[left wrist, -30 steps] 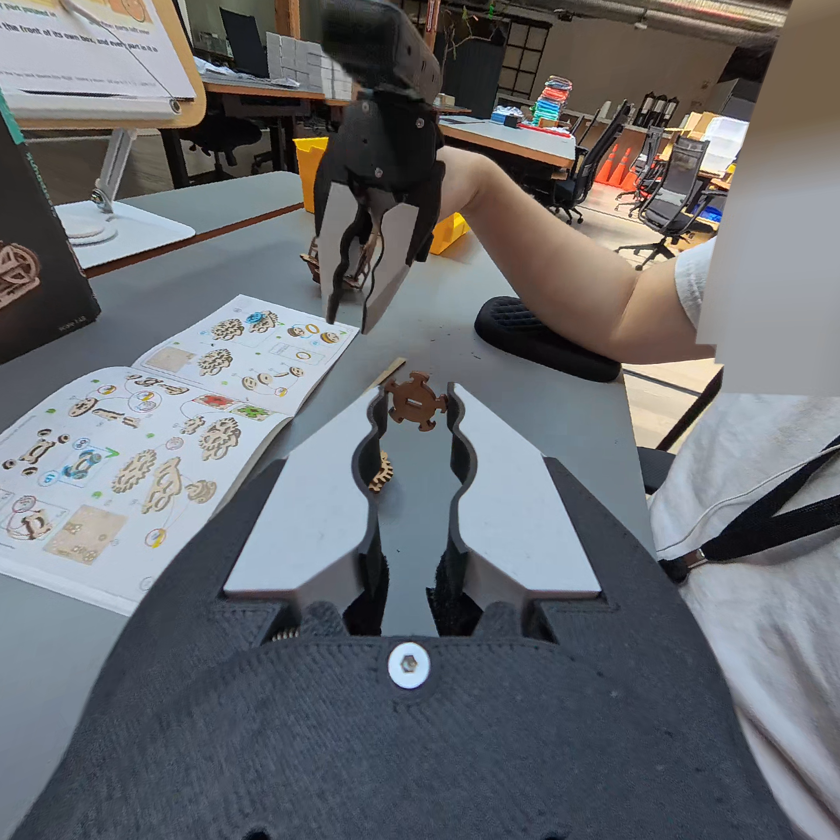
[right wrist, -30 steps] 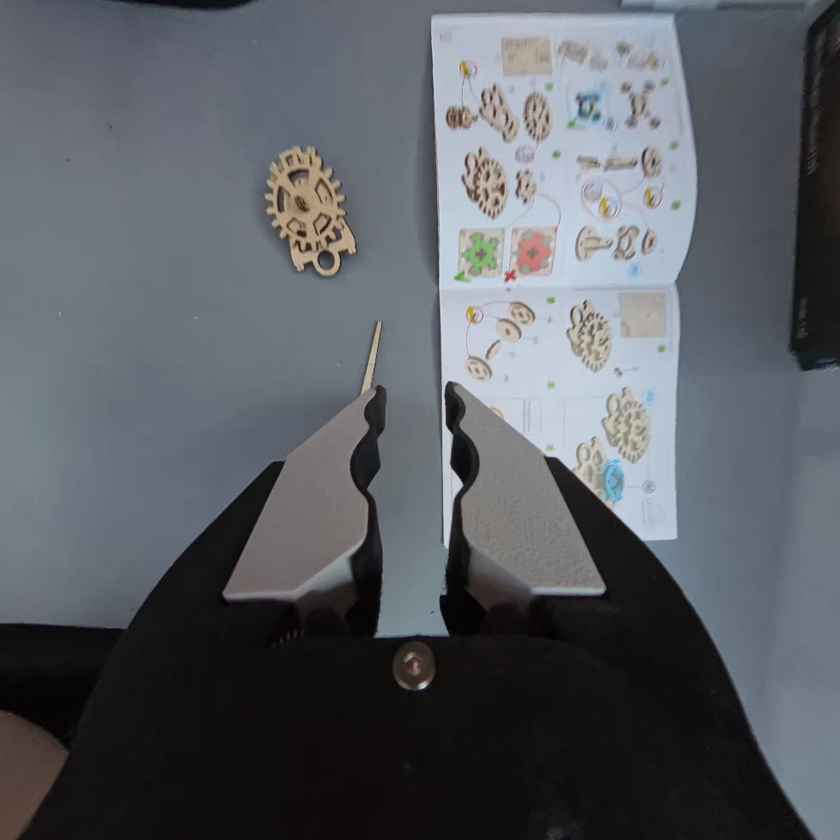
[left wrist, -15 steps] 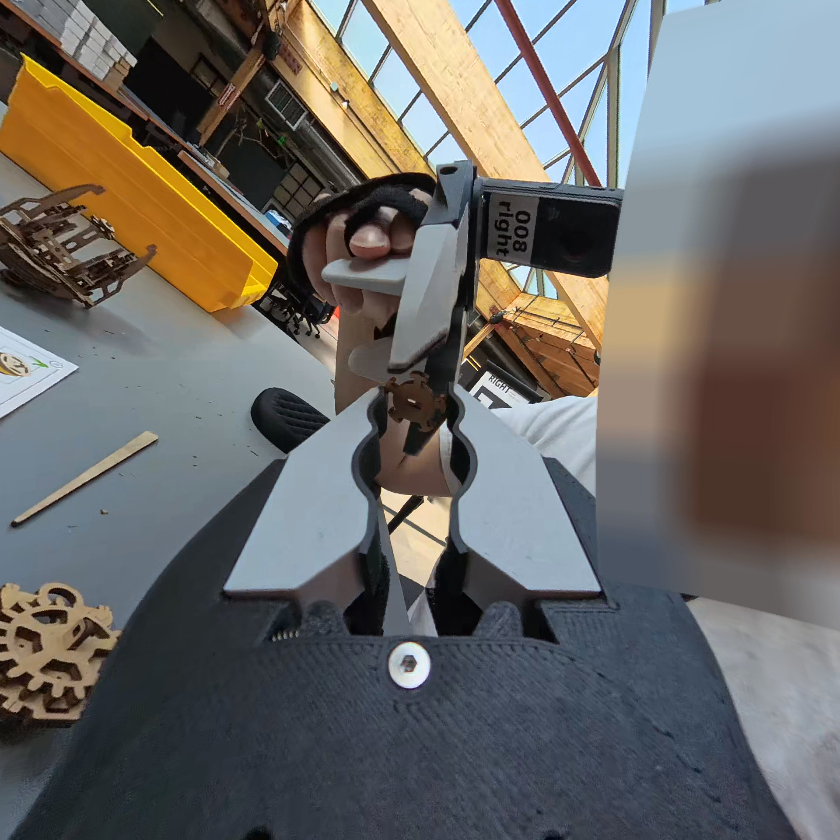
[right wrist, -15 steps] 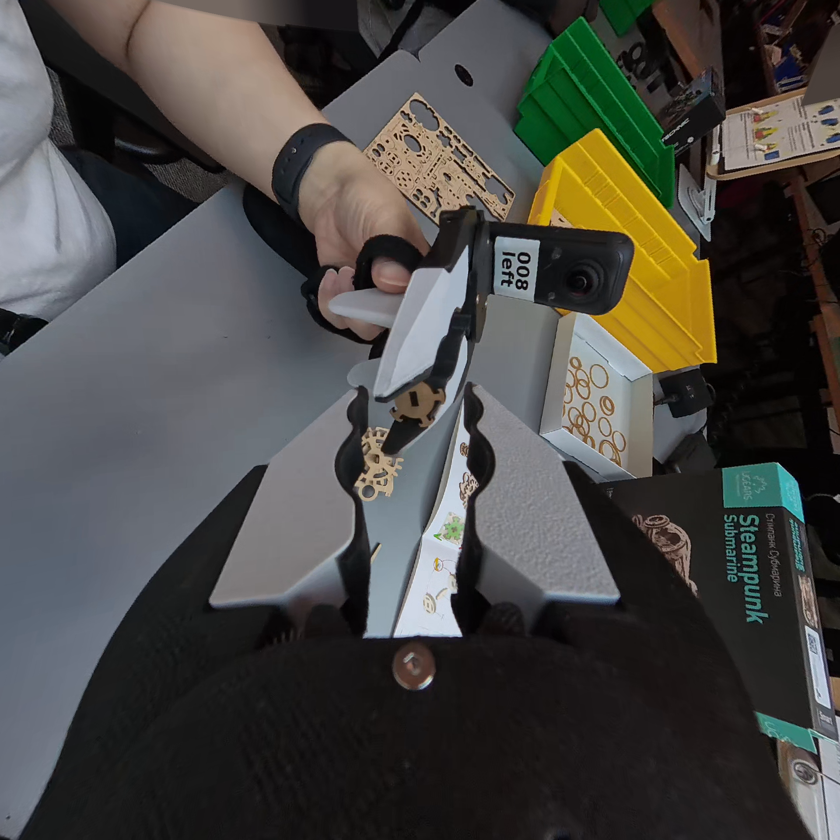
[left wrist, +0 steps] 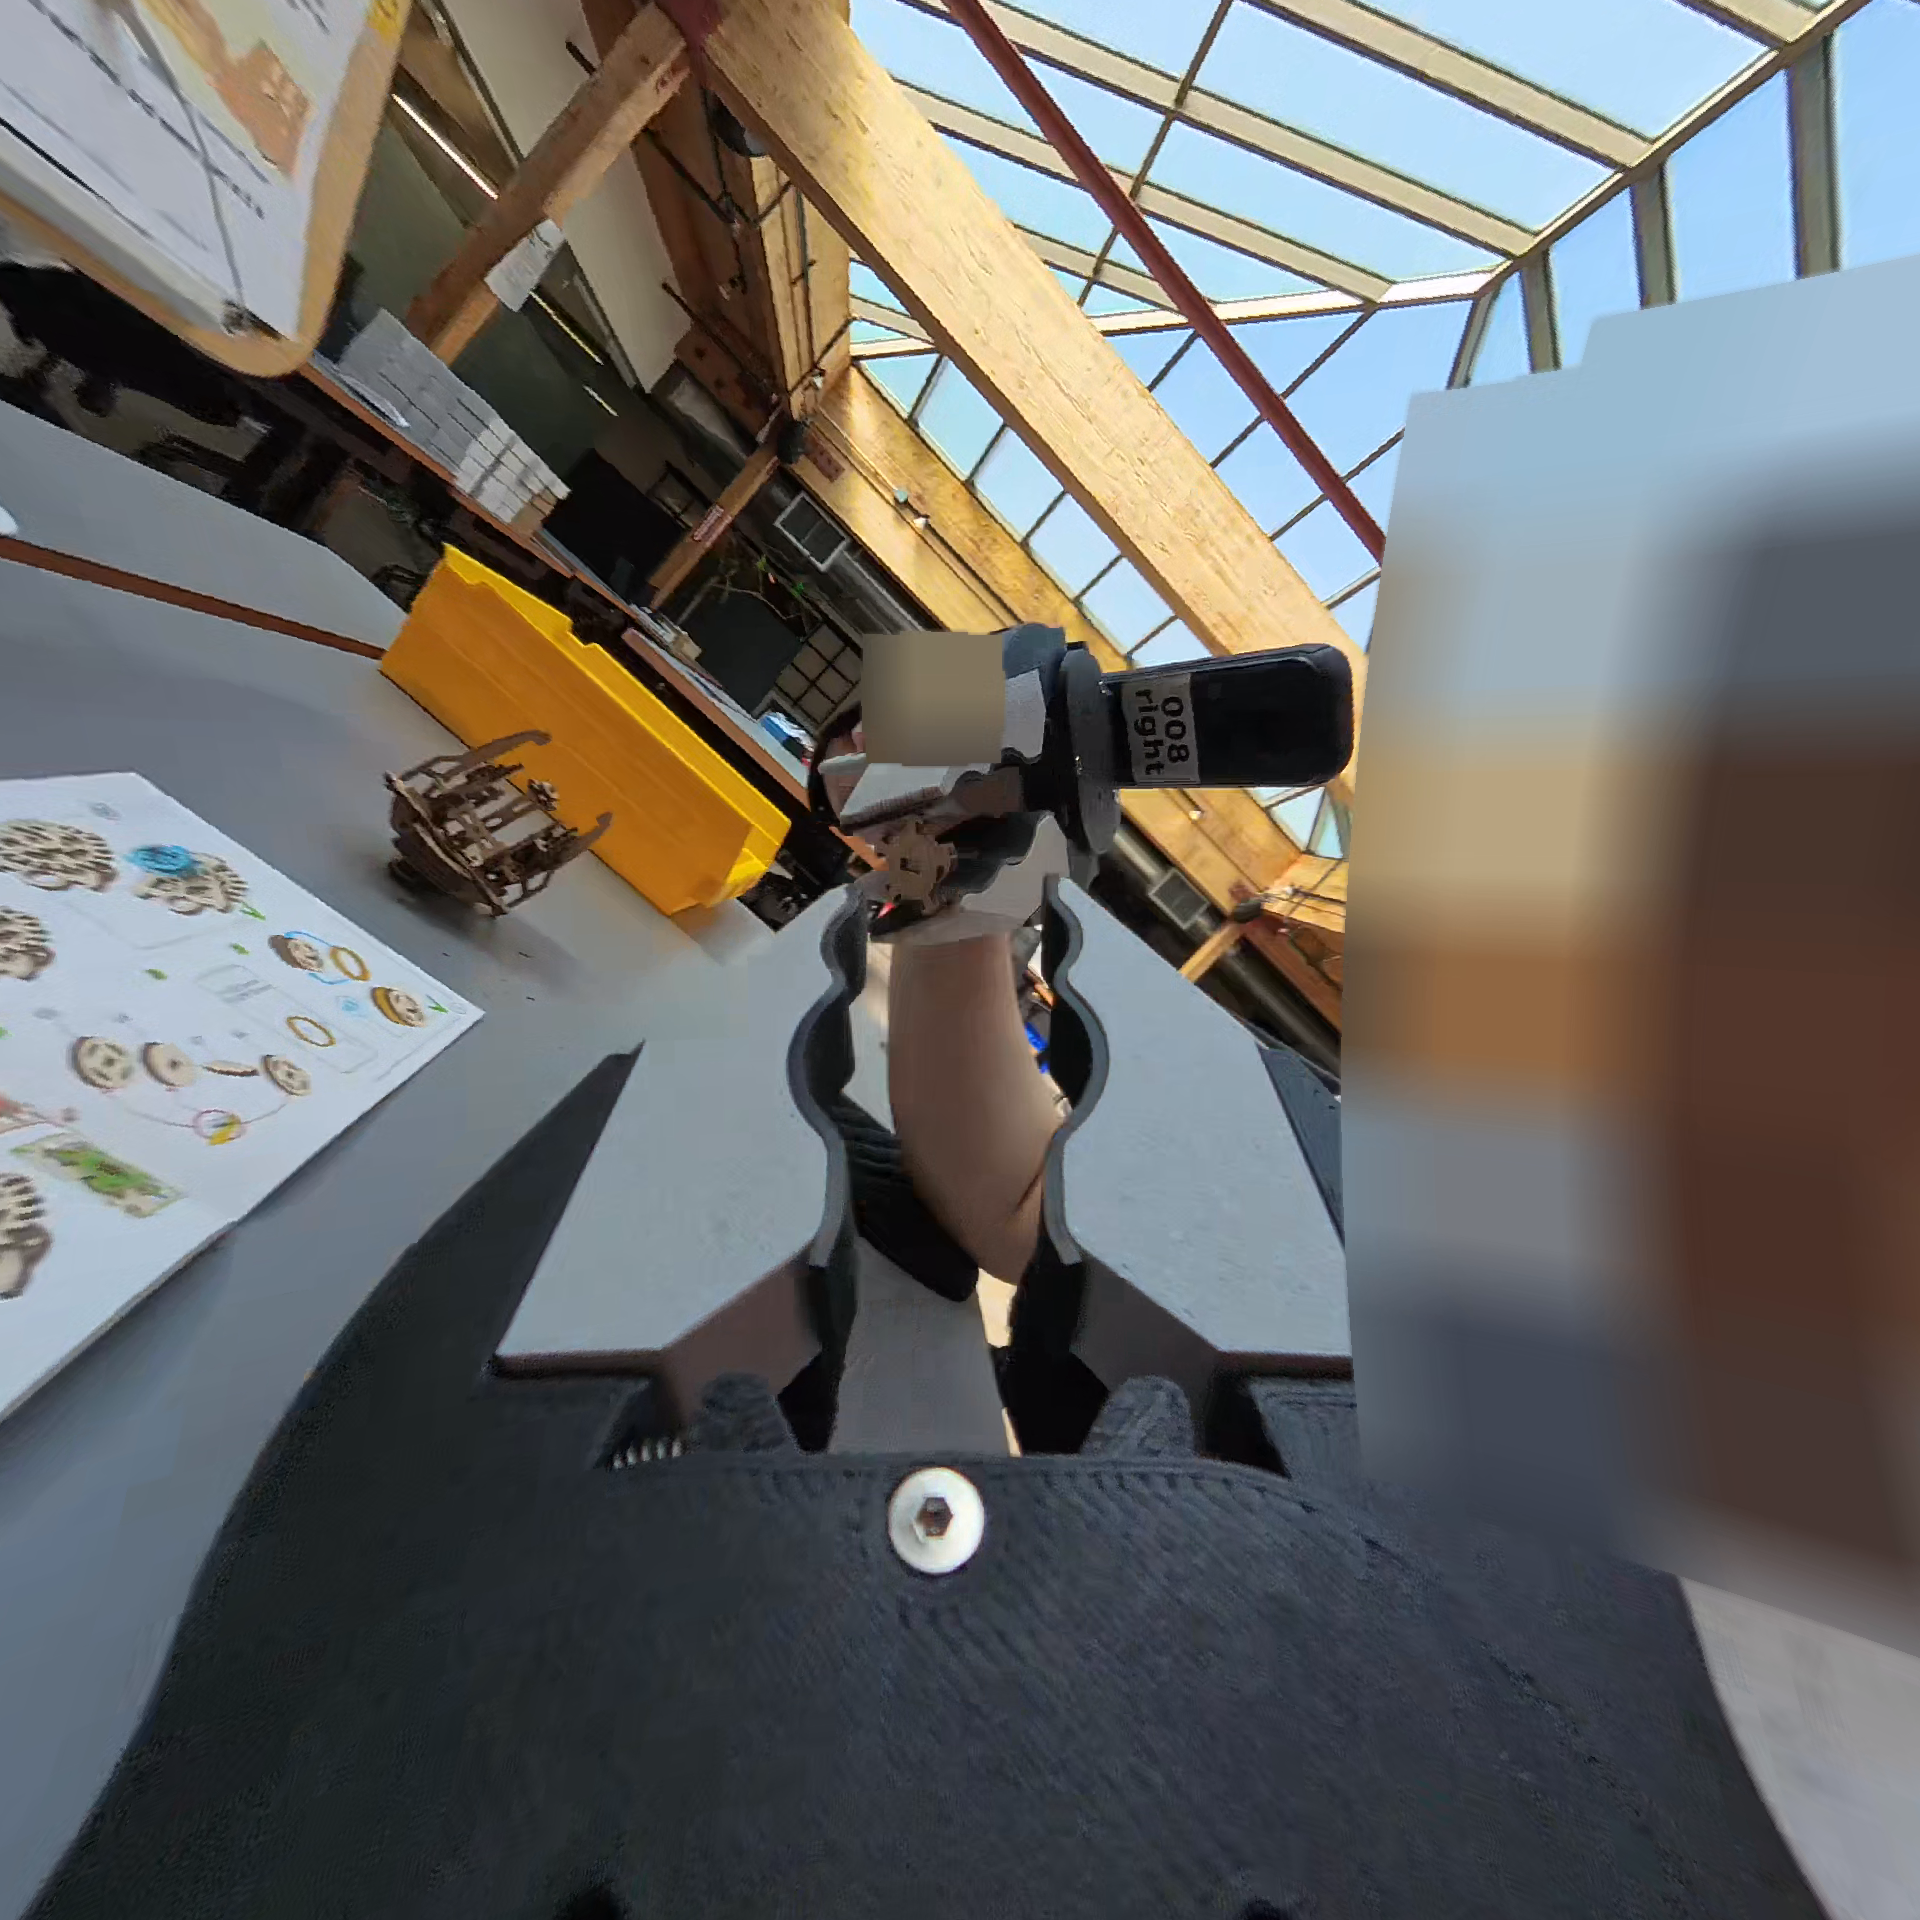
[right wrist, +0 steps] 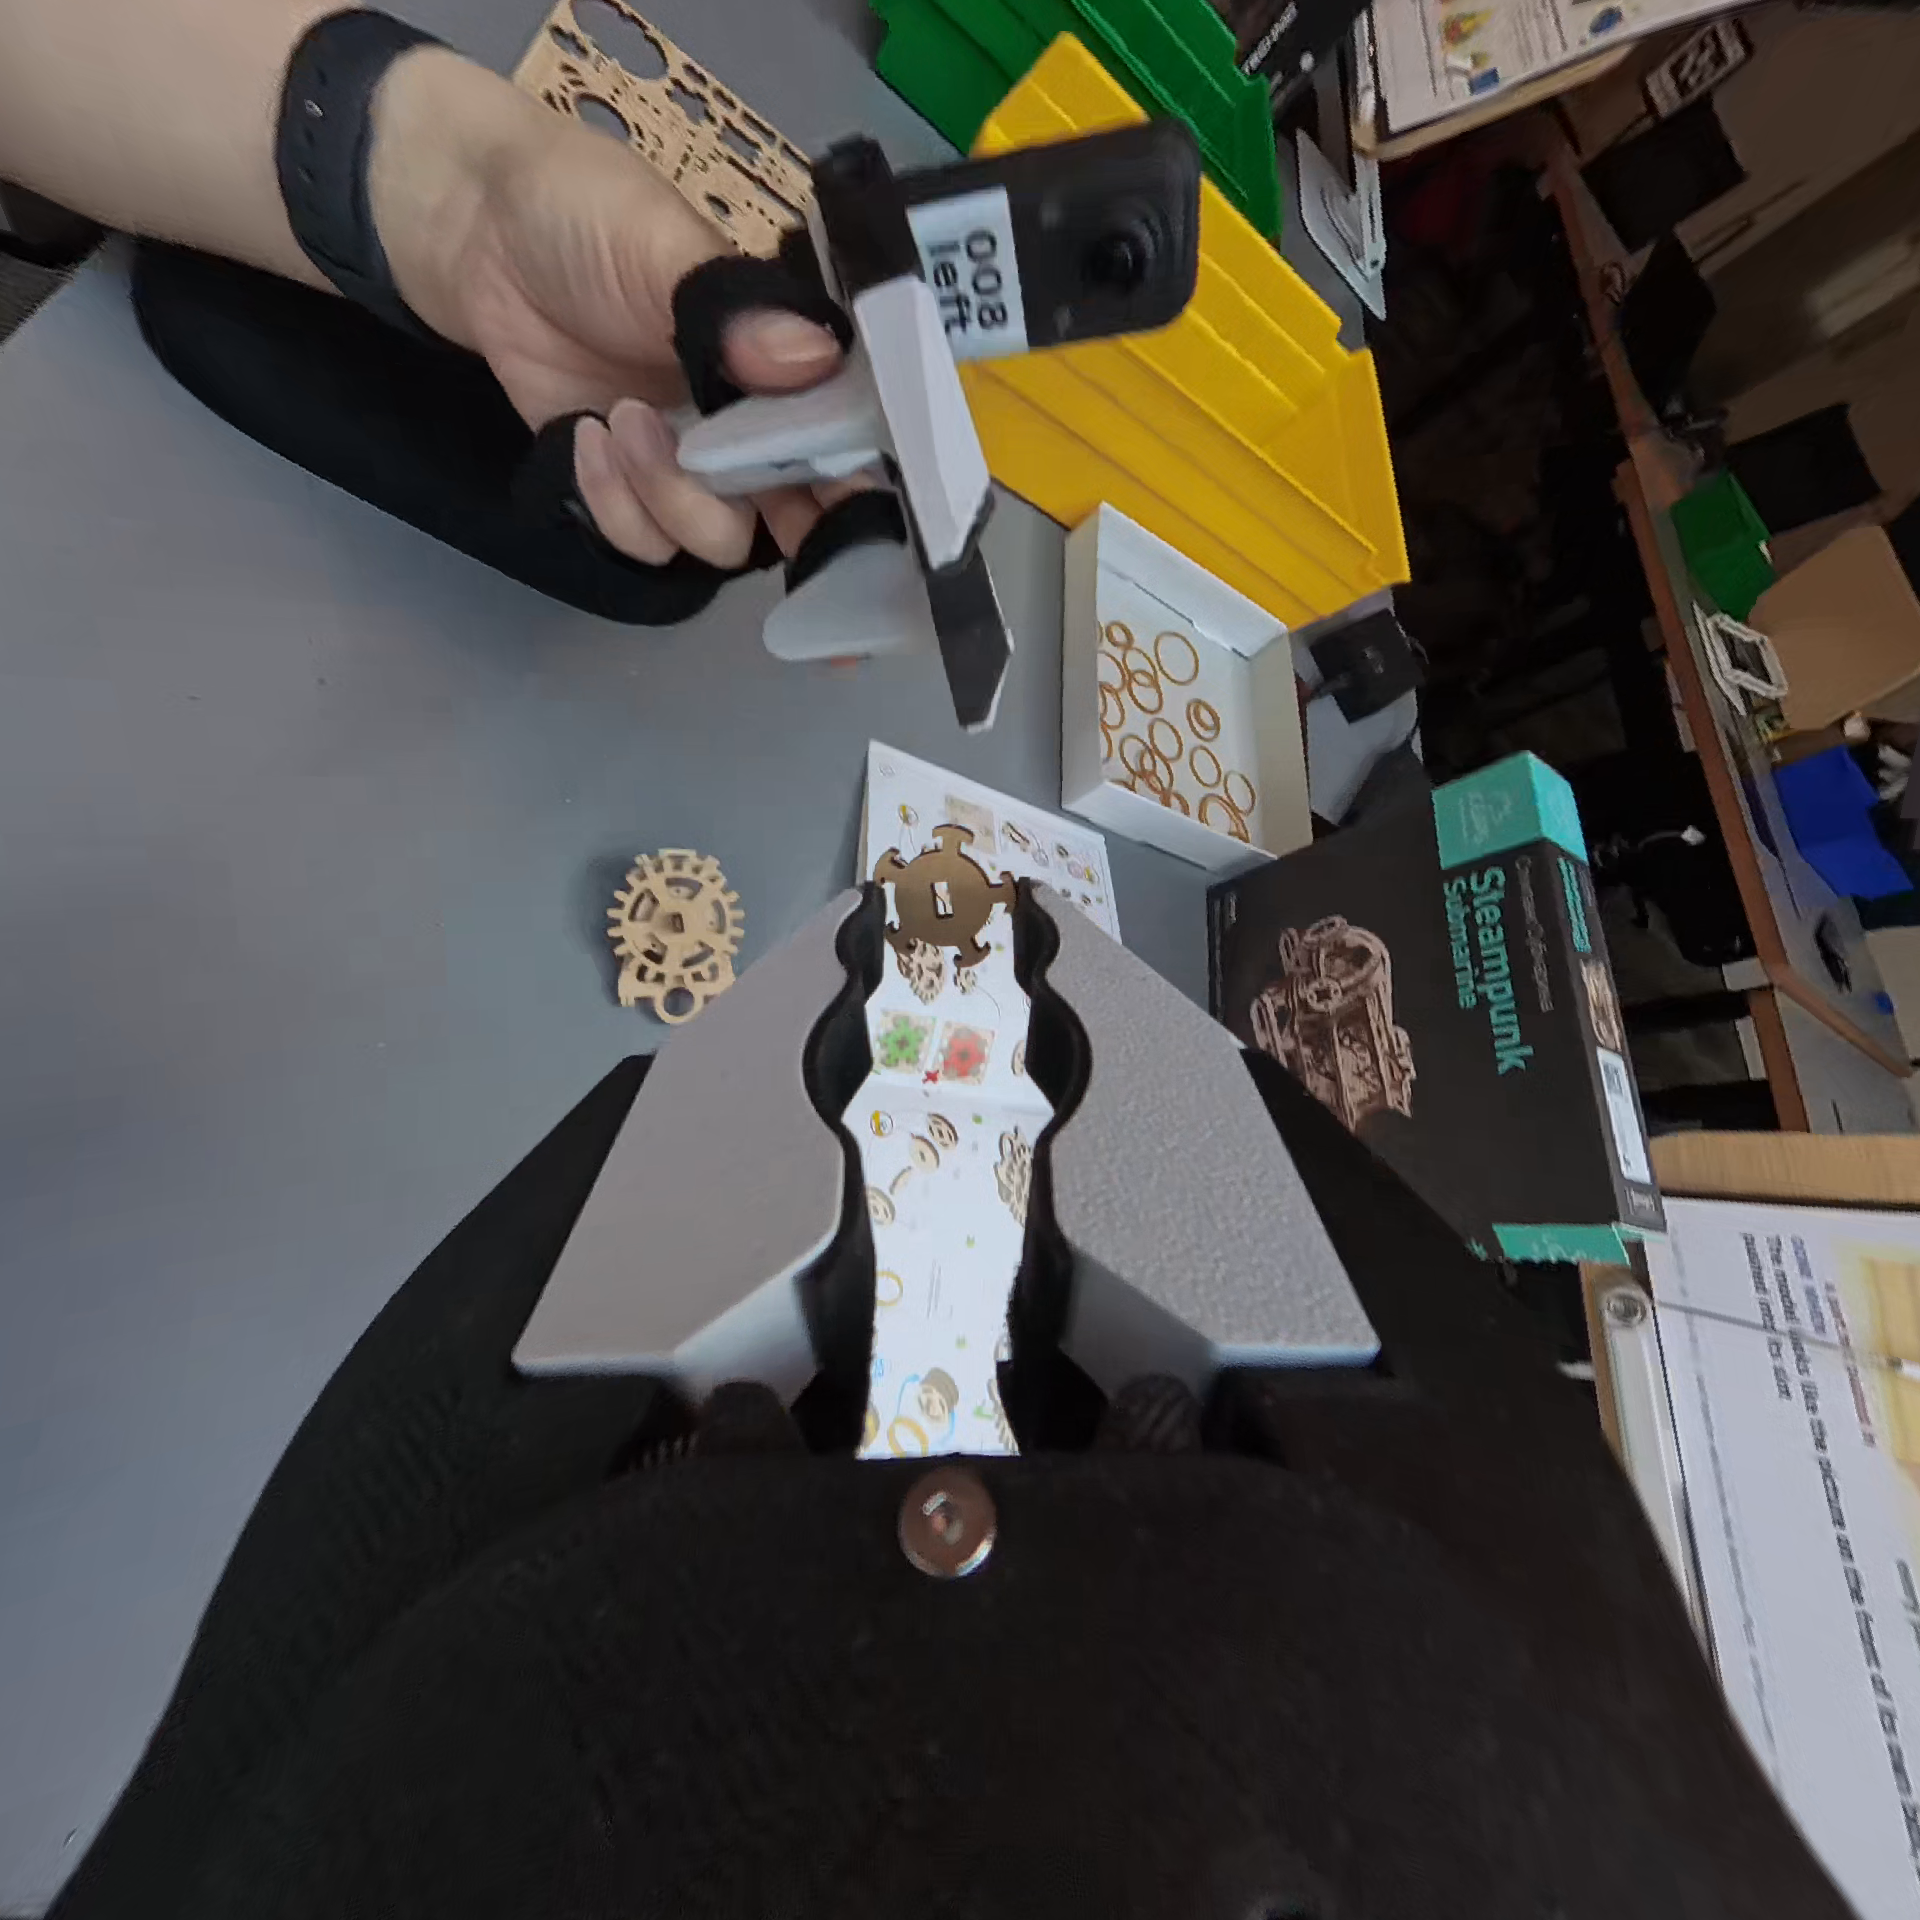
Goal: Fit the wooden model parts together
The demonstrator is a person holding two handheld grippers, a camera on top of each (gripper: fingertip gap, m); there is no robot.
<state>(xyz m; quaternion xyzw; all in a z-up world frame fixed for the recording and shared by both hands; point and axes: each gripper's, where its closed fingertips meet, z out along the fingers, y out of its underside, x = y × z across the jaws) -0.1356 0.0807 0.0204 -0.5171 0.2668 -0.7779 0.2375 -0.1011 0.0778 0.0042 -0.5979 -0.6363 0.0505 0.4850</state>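
Notched disc (right wrist: pixel 943 900) now in right hand-held gripper (right wrist: pixel 945 906); left hand-held gripper (left wrist: pixel 948 914) emptied, open.

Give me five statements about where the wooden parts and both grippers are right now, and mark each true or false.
1. The right gripper holds the small notched wooden disc at its fingertips. True.
2. The left gripper is clamped on a gear. False: it is open and holds nothing.
3. The gear assembly lies on the grey table. True.
4. The white box of rings is stacked on the yellow bin. False: it sits on the table beside it.
5. The instruction booklet lies open under the right gripper. True.
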